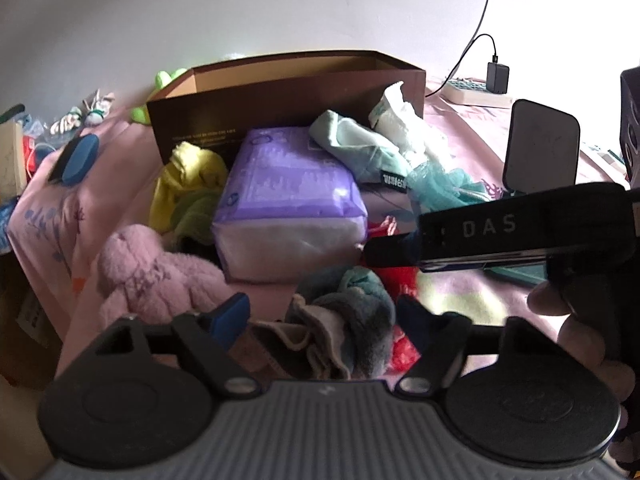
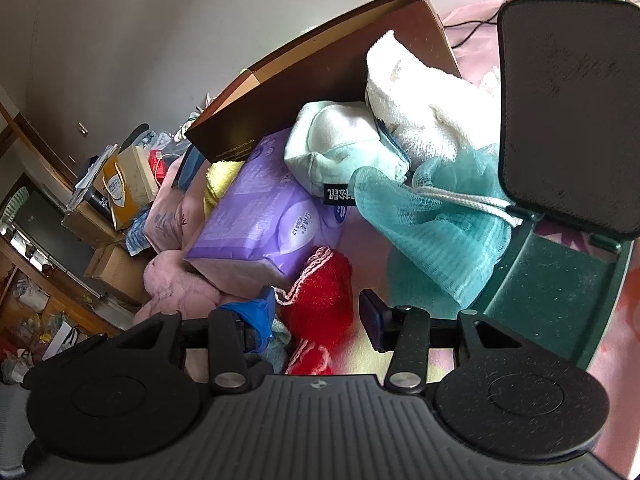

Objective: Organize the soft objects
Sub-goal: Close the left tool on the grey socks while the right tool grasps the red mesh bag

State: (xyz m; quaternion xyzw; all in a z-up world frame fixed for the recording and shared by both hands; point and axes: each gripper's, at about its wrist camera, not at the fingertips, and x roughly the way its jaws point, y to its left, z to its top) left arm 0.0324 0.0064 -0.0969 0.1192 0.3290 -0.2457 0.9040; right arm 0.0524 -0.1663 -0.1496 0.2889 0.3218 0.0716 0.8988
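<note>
Soft things lie heaped on a pink bedsheet in front of a brown cardboard box [image 1: 280, 80]. A purple tissue pack [image 1: 288, 196] lies in the middle, with a pink plush rabbit [image 1: 152, 276], a yellow cloth [image 1: 188, 176], a mint pouch [image 1: 352, 144], a white towel [image 1: 400, 120] and a teal mesh puff [image 1: 440, 184] around it. My left gripper [image 1: 324, 316] is open around a grey-blue sock bundle [image 1: 348, 320]. My right gripper [image 2: 320, 312] is open around a red knitted item [image 2: 320, 292]. The box [image 2: 320, 64], pack [image 2: 260, 216], pouch [image 2: 336, 148], towel [image 2: 420, 108] and puff [image 2: 436, 220] also show in the right wrist view.
A black phone stand [image 2: 568, 120] stands at the right, close to the right gripper. A charger and power strip [image 1: 496, 80] lie at the far right by the wall. Cartons and bags [image 2: 120, 188] clutter the floor to the left of the bed.
</note>
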